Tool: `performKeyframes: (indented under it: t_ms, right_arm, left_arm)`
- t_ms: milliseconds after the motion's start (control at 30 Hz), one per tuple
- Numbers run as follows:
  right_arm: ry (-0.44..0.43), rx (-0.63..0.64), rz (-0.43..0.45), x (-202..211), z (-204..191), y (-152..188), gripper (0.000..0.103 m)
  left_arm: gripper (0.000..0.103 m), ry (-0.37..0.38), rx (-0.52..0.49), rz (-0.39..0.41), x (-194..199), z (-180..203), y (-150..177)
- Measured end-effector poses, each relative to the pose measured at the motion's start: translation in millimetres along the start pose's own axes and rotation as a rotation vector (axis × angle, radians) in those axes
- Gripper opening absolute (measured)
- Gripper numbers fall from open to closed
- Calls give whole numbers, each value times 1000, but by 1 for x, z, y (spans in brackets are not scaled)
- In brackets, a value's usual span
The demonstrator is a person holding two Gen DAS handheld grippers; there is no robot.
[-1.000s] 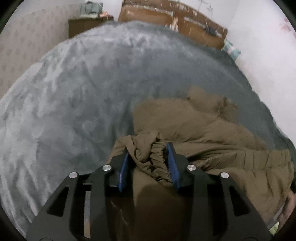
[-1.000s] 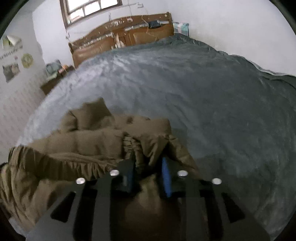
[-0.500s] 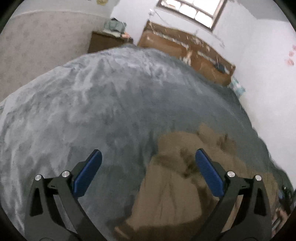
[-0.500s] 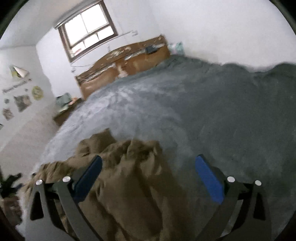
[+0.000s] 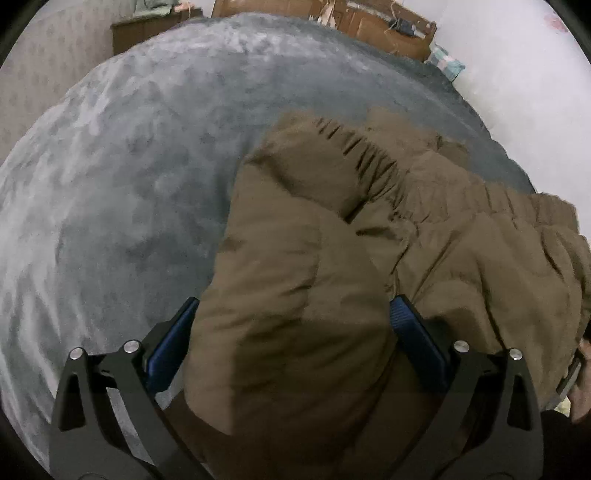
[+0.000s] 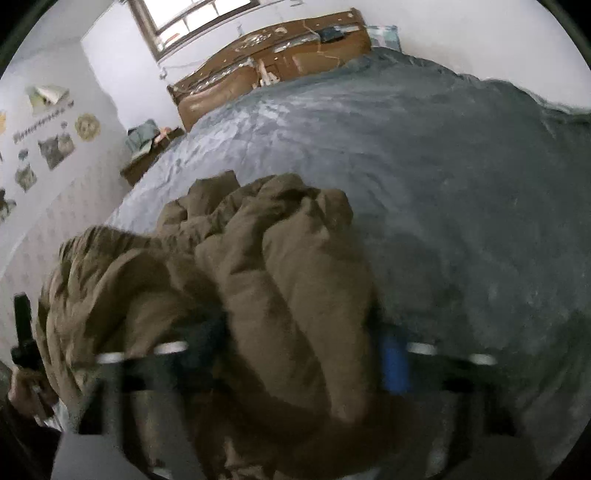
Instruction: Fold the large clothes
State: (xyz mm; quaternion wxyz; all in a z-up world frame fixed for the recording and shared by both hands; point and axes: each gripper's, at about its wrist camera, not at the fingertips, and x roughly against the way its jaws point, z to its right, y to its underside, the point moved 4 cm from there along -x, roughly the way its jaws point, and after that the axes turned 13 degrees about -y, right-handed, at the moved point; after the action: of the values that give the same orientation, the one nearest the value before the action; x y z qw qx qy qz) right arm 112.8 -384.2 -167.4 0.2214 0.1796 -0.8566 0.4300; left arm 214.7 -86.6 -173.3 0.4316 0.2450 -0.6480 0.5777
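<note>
A large olive-brown padded jacket [image 5: 332,236] lies bunched on the grey bed cover [image 5: 129,166]. In the left wrist view a thick fold of it fills the gap between my left gripper's [image 5: 291,321] wide-open blue pads [image 5: 413,332]. In the right wrist view the jacket [image 6: 280,280] likewise bulges between my right gripper's [image 6: 303,339] spread fingers; this view is motion-blurred, and only the right blue pad [image 6: 393,363] shows clearly. Neither gripper is closed on the cloth.
A wooden headboard [image 6: 273,74] stands at the far end of the bed, with a dark nightstand [image 5: 147,26] at the left. White walls border the bed. The person's other hand and gripper [image 6: 24,354] show at the left edge.
Both grippers held bunched jacket cloth a second ago, then let go and opened wide. Now both have dropped lower, with thick folds of the jacket between their open fingers.
</note>
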Motion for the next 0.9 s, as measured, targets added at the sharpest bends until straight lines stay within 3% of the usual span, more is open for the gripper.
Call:
performKeyframes:
  t_ms: [33,67,133,233,433,567,767,900]
  right_arm:
    - [1,2,-7,0,-1,1,39]
    - [1,3,-11,1,-1,4,36]
    - [7,17,1,6,-3,3,24]
    - [33,40,83,32,-9,0,21]
    - [69,157,281,83,-46,-10,20]
    - [34,242,418,123,-76,-23,20]
    - [57,243,509,138,-90,-59,20]
    - [104,138,506,114,-73,-94,20]
  left_arm:
    - [71,17,6,10,2,-1,-1]
    - [64,36,18,11,3,-3,0]
    - [36,42,53,35,7,-6,-2]
    - [19,15,67,121,21,-8,-8]
    - [14,-40,76,389,89,-8,-10]
    - [14,-13,147,548,138,-25,-17]
    - [14,32,196,626,174,-21,-63]
    - [14,-19,159,645,170,1,-107]
